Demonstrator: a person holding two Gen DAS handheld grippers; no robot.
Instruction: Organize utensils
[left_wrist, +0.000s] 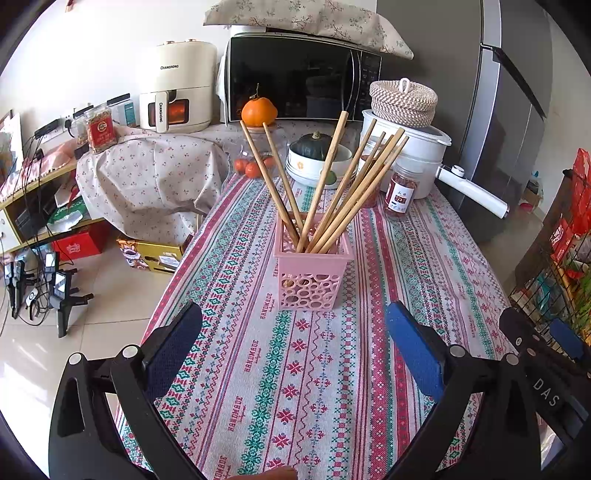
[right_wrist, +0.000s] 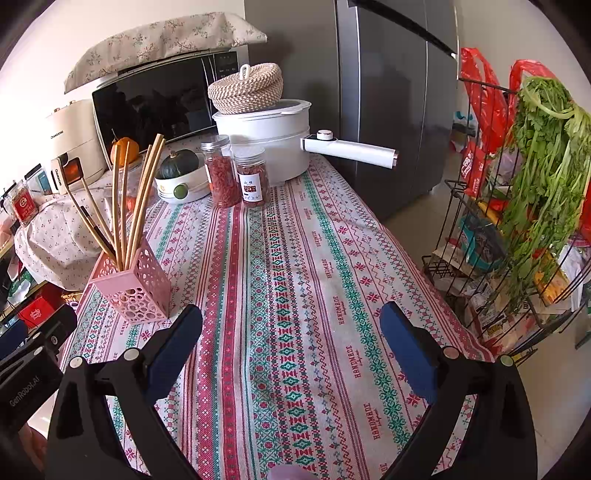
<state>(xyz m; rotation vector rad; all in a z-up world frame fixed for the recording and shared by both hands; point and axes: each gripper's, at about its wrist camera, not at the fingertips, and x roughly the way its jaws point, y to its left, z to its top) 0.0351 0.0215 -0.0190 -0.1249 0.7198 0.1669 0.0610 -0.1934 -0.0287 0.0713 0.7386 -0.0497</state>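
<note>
Straight ahead of the left claw (left_wrist: 293, 338): a pink perforated plastic utensil holder (left_wrist: 312, 275), upright on a worktop covered by a red, green and white patterned cloth (left_wrist: 258, 369). Standing in that holder, a bunch of long pale wooden chopsticks (left_wrist: 325, 184), fanned out and leaning against its rim, two tilted to the left and the rest to the right. Left claw released, blue-padded fingers (left_wrist: 415, 349) spread wide with nothing between them, low over the cloth and clear of the holder. Right claw (right_wrist: 291, 334) likewise released and empty, blue pads (right_wrist: 404, 350) wide apart above a bare stretch of cloth, with the pink holder (right_wrist: 135, 284) off to its left and nearer the worktop's left edge. Behind the holder, at the far end: a white bowl holding a dark green squash (left_wrist: 314, 146), two clear jars of red dried fruit (right_wrist: 236, 175), a white electric pot with a long handle (right_wrist: 273, 144) topped by a woven rope basket (right_wrist: 245, 88), an orange persimmon-like fruit (left_wrist: 258, 110), a black microwave (left_wrist: 295, 77) under a floral cloth, and a cream air fryer (left_wrist: 177, 85). To the right of the worktop, a black wire rack (right_wrist: 480, 221) hung with leafy green vegetables (right_wrist: 546, 155) and red bags. Beyond it, a grey refrigerator (right_wrist: 388, 92).
</note>
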